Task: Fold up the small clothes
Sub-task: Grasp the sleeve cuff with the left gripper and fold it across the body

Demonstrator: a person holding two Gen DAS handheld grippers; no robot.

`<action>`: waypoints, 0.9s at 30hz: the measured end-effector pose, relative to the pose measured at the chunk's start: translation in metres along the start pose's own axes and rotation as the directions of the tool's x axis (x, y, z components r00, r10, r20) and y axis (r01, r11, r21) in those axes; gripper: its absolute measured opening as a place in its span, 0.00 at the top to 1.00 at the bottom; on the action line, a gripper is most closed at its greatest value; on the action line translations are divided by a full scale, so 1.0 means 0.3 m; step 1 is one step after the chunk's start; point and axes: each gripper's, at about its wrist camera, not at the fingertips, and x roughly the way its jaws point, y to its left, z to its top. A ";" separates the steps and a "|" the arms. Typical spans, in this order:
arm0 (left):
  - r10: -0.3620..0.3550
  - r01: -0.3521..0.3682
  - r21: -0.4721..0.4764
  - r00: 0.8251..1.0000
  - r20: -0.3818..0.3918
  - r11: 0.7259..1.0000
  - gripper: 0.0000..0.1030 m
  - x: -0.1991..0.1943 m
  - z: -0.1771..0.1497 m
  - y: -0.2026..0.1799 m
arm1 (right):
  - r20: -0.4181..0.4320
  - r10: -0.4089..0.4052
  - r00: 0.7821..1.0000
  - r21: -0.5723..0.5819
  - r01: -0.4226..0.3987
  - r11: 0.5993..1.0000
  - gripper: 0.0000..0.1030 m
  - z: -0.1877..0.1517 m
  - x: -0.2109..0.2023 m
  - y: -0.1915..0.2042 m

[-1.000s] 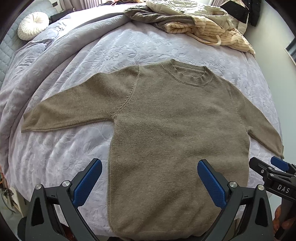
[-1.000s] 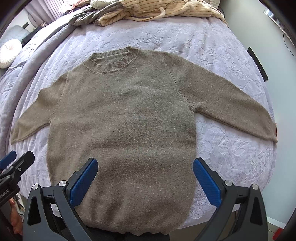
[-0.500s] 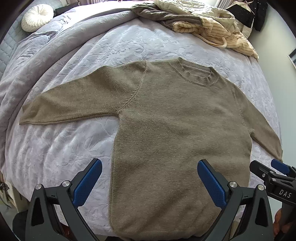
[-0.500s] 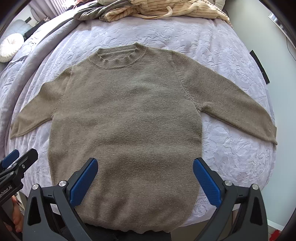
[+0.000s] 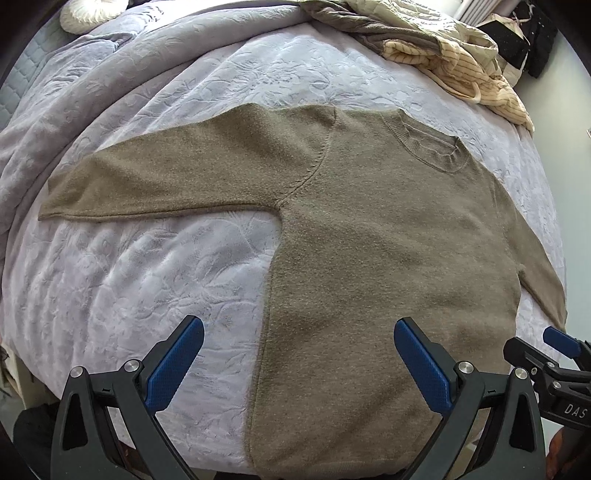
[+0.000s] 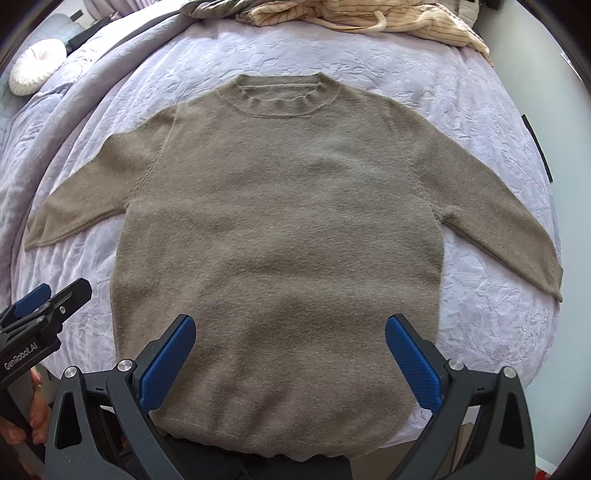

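A taupe knit sweater (image 5: 388, 258) lies flat and face up on the bed, both sleeves spread out, neckline away from me; it also shows in the right wrist view (image 6: 280, 229). My left gripper (image 5: 299, 354) is open and empty, hovering above the sweater's lower left edge. My right gripper (image 6: 290, 350) is open and empty above the middle of the hem. Each gripper shows at the edge of the other's view: the right one in the left wrist view (image 5: 554, 354) and the left one in the right wrist view (image 6: 40, 306).
The lilac quilted bedspread (image 5: 155, 280) covers the bed. A pile of other clothes (image 5: 436, 40) lies at the far edge, also in the right wrist view (image 6: 362, 18). A round white cushion (image 6: 35, 68) sits at the far left. The bed's right edge drops off by the wall.
Both grippers have moved forward and lower over the sweater, the left one swinging leftward toward the left sleeve side. The sweater has not moved. Both stay open.
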 end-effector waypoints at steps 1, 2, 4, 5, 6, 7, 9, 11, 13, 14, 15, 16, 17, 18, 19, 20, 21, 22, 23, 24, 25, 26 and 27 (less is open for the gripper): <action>-0.011 0.011 -0.009 1.000 -0.002 1.000 0.00 0.005 0.000 0.017 | -0.003 0.003 1.000 -0.008 -0.003 1.000 0.01 -0.002 0.003 0.016; -0.024 0.023 -0.022 1.000 -0.003 0.999 0.00 0.011 0.001 0.039 | -0.005 0.007 1.000 -0.017 -0.007 1.000 0.01 -0.004 0.006 0.033; -0.033 0.032 -0.054 0.999 -0.007 0.998 0.00 0.026 0.005 0.096 | -0.010 0.014 1.000 -0.036 -0.015 0.999 0.01 -0.009 0.010 0.067; -0.025 0.024 -0.068 1.000 -0.006 0.997 0.00 0.035 0.009 0.126 | -0.014 0.019 1.000 -0.048 -0.020 0.999 0.01 -0.012 0.013 0.085; -0.017 0.017 -0.081 1.000 -0.001 0.997 0.00 0.046 0.015 0.158 | -0.019 0.024 1.000 -0.058 -0.025 0.998 0.01 -0.014 0.016 0.103; -0.011 0.012 -0.096 1.000 0.004 0.995 0.00 0.055 0.021 0.191 | -0.025 0.026 0.999 -0.068 -0.028 0.997 0.01 -0.016 0.021 0.122; -0.005 0.007 -0.137 1.000 0.019 0.990 0.00 0.079 0.040 0.267 | -0.041 0.035 0.999 -0.089 -0.038 0.995 0.01 -0.023 0.034 0.165; -0.008 0.015 -0.195 0.999 0.037 0.981 0.00 0.112 0.064 0.365 | -0.056 0.044 0.997 -0.116 -0.051 0.992 0.01 -0.030 0.049 0.212; -0.007 0.020 -0.255 0.998 0.055 0.967 0.00 0.143 0.088 0.465 | -0.068 0.051 0.996 -0.143 -0.060 0.988 0.01 -0.038 0.063 0.255; -0.002 0.021 -0.280 0.998 0.066 0.960 0.00 0.157 0.098 0.511 | -0.072 0.055 0.996 -0.158 -0.066 0.985 0.01 -0.044 0.071 0.280; 0.010 0.012 -0.312 0.998 0.069 0.950 0.00 0.178 0.112 0.565 | -0.080 0.058 0.995 -0.172 -0.071 0.982 0.01 -0.051 0.081 0.303; 0.023 0.002 -0.343 0.997 0.071 0.939 0.00 0.201 0.127 0.618 | -0.089 0.064 0.994 -0.182 -0.079 0.980 0.01 -0.057 0.090 0.323; 0.021 0.012 -0.367 0.996 0.085 0.930 0.00 0.220 0.139 0.663 | -0.099 0.078 0.992 -0.192 -0.096 0.977 0.01 -0.064 0.099 0.341; 0.010 0.032 -0.398 0.995 0.103 0.917 0.00 0.239 0.151 0.714 | -0.109 0.093 0.990 -0.202 -0.113 0.973 0.01 -0.073 0.109 0.364; -0.010 0.062 -0.435 0.993 0.120 0.898 0.00 0.259 0.163 0.765 | -0.116 0.100 0.988 -0.211 -0.123 0.970 0.01 -0.079 0.118 0.383; -0.036 0.098 -0.469 0.989 0.140 0.877 0.00 0.278 0.172 0.808 | -0.119 0.109 0.987 -0.219 -0.133 0.967 0.01 -0.084 0.126 0.400; -0.060 0.131 -0.496 0.986 0.157 0.858 0.00 0.292 0.177 0.845 | -0.124 0.121 0.985 -0.229 -0.147 0.962 0.01 -0.091 0.136 0.420; -0.086 0.168 -0.528 0.980 0.177 0.833 0.00 0.308 0.184 0.881 | -0.129 0.129 0.983 -0.234 -0.156 0.960 0.01 -0.096 0.144 0.436; -0.104 0.200 -0.554 0.974 0.200 0.808 0.00 0.316 0.188 0.910 | -0.134 0.143 0.980 -0.237 -0.172 0.956 0.01 -0.099 0.150 0.450; -0.119 0.230 -0.569 0.967 0.226 0.790 0.00 0.319 0.193 0.927 | -0.137 0.162 0.977 -0.240 -0.192 0.952 0.01 -0.102 0.155 0.463; -0.130 0.262 -0.579 0.957 0.260 0.772 0.00 0.318 0.200 0.946 | -0.138 0.174 0.975 -0.242 -0.203 0.949 0.01 -0.104 0.162 0.473; -0.137 0.286 -0.583 0.948 0.287 0.760 0.00 0.316 0.210 0.955 | -0.139 0.184 0.973 -0.245 -0.213 0.946 0.01 -0.105 0.167 0.485; -0.139 0.304 -0.584 0.940 0.311 0.752 0.00 0.312 0.219 0.958 | -0.141 0.196 0.970 -0.250 -0.226 0.941 0.01 -0.106 0.175 0.496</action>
